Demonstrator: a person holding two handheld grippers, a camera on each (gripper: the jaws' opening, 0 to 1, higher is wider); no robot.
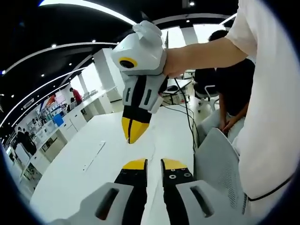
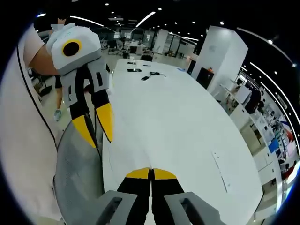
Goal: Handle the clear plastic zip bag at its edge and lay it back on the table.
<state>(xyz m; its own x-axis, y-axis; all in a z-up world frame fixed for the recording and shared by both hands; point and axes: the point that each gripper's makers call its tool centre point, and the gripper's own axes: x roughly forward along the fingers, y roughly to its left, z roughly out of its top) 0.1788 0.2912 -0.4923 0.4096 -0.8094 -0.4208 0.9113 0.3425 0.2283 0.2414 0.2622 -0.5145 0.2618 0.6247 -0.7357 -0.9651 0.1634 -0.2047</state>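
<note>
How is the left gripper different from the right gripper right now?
The left gripper has its jaws parted with a gap; the right gripper has its jaws pressed together. Neither holds anything. Both have yellow tips and black fingers, and both hang above the white table.

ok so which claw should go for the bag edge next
Left, probably: the left claw is open, the right claw is shut and would need opening. The clear bag lies flat on the table, held by neither.
</note>
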